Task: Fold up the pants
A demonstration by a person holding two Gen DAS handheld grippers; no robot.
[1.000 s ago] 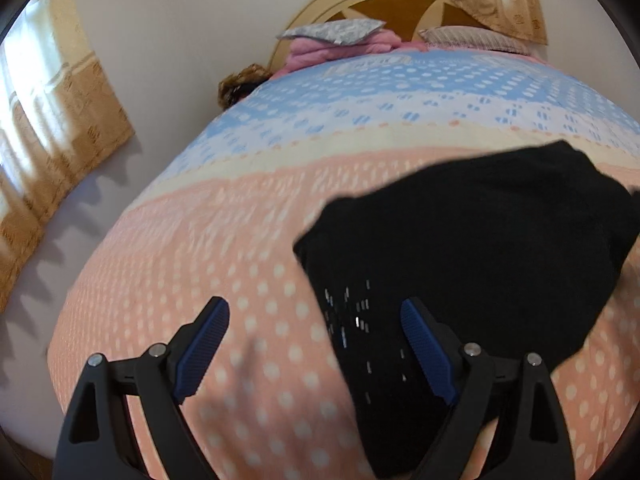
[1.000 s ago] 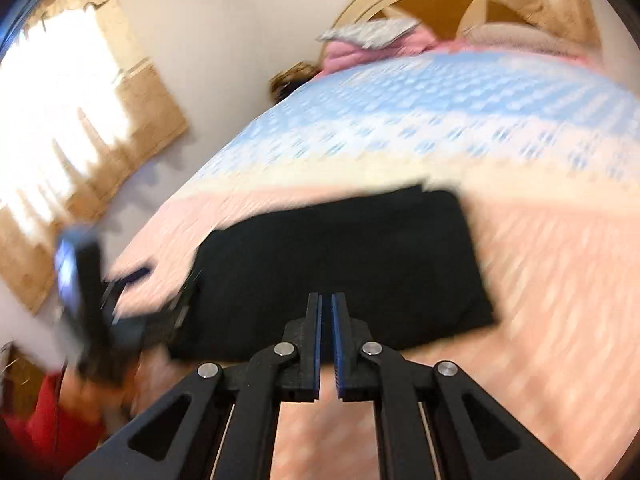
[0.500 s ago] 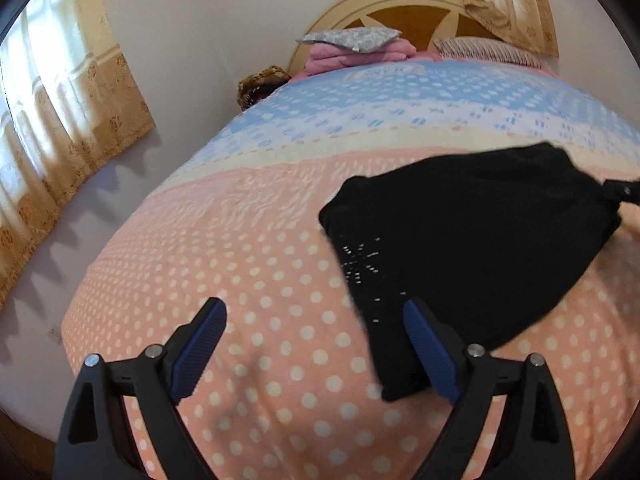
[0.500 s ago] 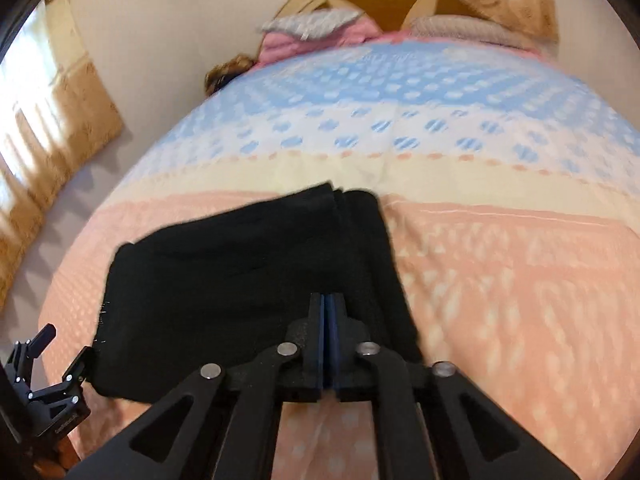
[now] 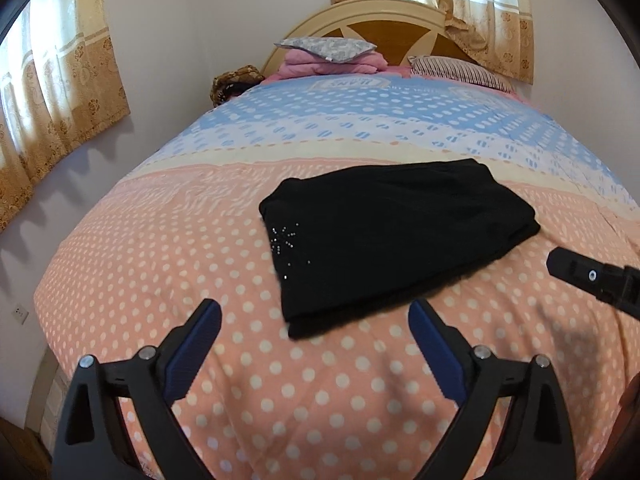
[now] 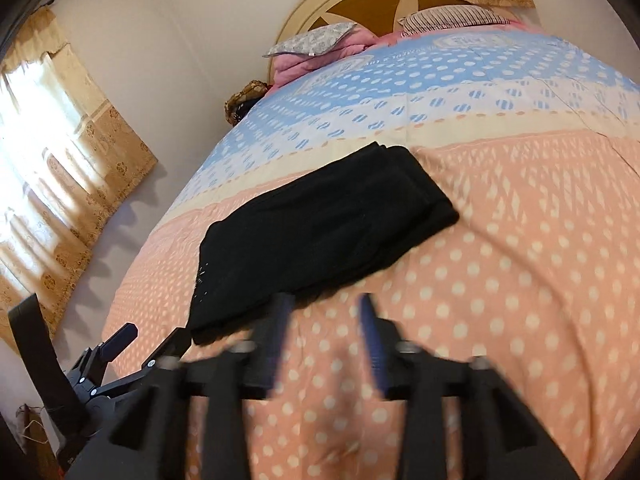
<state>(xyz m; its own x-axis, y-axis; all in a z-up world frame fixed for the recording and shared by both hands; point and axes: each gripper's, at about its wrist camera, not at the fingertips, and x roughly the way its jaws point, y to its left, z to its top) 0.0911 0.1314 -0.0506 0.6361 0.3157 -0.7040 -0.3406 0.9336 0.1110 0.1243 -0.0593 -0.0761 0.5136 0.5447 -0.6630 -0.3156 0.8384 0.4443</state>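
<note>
The black pants lie folded into a flat rectangle on the pink dotted part of the bedspread; small sparkles show near their left edge. They also show in the right wrist view. My left gripper is open and empty, held above the bed just short of the pants' near corner. My right gripper is open and empty, its fingers blurred, just in front of the pants' near edge. It also shows at the right edge of the left wrist view, and the left gripper shows in the right wrist view.
The bedspread is pink with white dots near me and blue farther away. Pillows and a pink folded blanket lie by the headboard. Curtains hang on the left wall, and the bed's left edge drops off there.
Both grippers have pulled back from the pants toward the near side of the bed. The right gripper, shut before, has opened. The pants now lie still and folded.
</note>
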